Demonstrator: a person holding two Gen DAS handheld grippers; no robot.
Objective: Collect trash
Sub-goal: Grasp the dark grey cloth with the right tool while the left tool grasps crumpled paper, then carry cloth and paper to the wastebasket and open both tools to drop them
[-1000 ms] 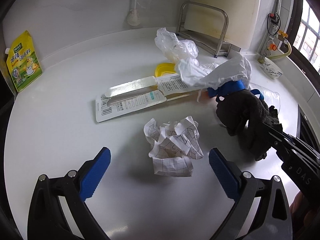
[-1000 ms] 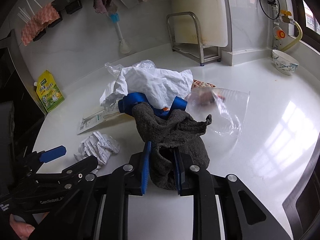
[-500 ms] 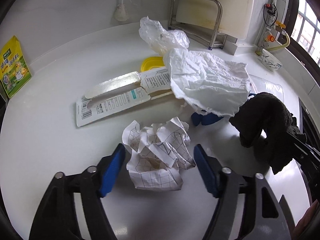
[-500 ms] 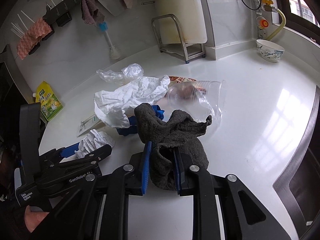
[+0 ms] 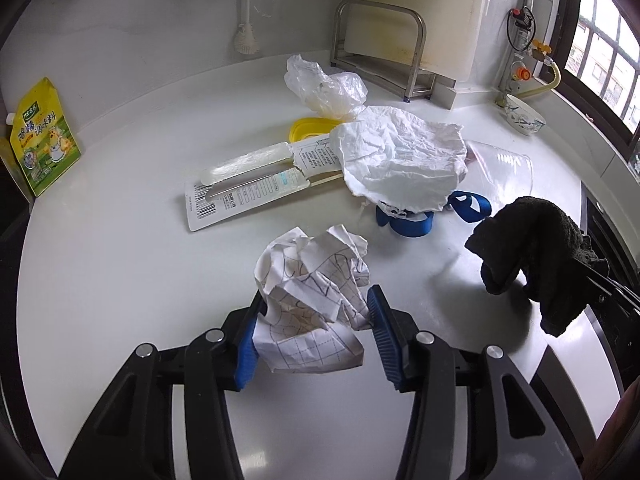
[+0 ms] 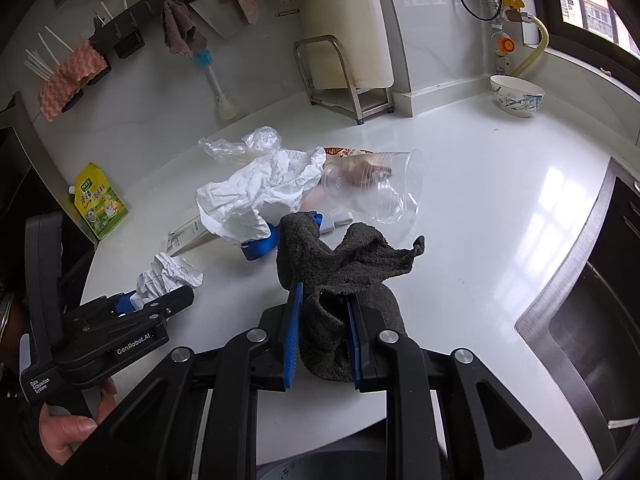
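The crumpled paper ball (image 5: 316, 300) is white, printed with a dark grid and line drawings, heavily creased, with a flat flap hanging at its near edge. It sits on the white desk (image 5: 120, 264) between the blue pads of the left gripper (image 5: 312, 334), whose fingers (image 5: 380, 330) are clamped on its sides. In the right wrist view the same ball (image 6: 168, 274) shows at the tip of the left gripper (image 6: 154, 300).

The right gripper (image 6: 322, 334) has its fingers (image 6: 291, 332) closed on a dark grey cloth (image 6: 344, 276), which hangs free above the desk; it is seen from the left view as a dark bundle (image 5: 532, 256) at the right.

Beyond the ball lie a white crumpled bag (image 5: 404, 160) over a blue strap (image 5: 412, 224), a flat printed card package (image 5: 248, 188), a yellow lid (image 5: 310, 128), a thin plastic bag (image 5: 324, 88) and a clear plastic cup (image 6: 376, 188) on its side.

Compared with half a second ago, the left fingers, then open wide on either side of the ball, have closed in to touch it. The cloth remains gripped as before.
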